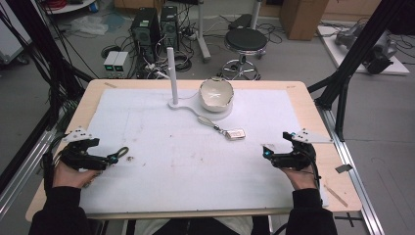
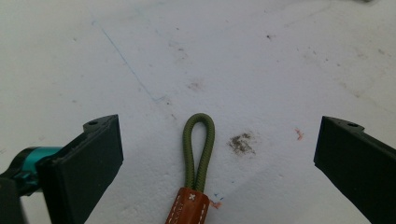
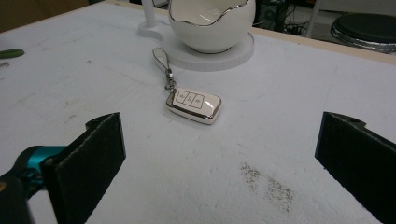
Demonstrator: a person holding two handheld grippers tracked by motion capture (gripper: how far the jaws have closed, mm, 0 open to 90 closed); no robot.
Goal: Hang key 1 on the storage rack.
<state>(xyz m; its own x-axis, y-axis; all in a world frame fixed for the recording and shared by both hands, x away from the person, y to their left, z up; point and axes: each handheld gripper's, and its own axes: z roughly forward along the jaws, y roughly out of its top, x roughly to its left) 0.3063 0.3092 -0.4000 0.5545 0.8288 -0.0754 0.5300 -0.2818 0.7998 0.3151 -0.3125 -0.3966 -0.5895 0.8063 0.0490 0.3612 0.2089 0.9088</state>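
A white key fob point(image 1: 235, 133) with a short white strap lies on the white mat point(image 1: 161, 127), just in front of a white wavy-rimmed bowl point(image 1: 216, 93). The right gripper view has the fob point(image 3: 193, 105) ahead of my right gripper point(image 3: 219, 140), whose jaws are wide apart and empty. In the high view my right gripper point(image 1: 270, 155) rests at the mat's right. A green cord loop point(image 2: 198, 149) on a brown leather tab point(image 2: 189, 207) lies between the spread jaws of my left gripper point(image 2: 218, 140), untouched. From above, my left gripper point(image 1: 113, 159) sits at the left, beside that loop point(image 1: 122, 152).
The bowl stands on a round white base point(image 3: 210, 58) joined to an upright white post point(image 1: 171, 73) at the back centre. Black frame struts point(image 1: 342, 73) flank the table. Beyond its far edge, a stool point(image 1: 244, 41), computer towers point(image 1: 146, 27) and cables are on the floor.
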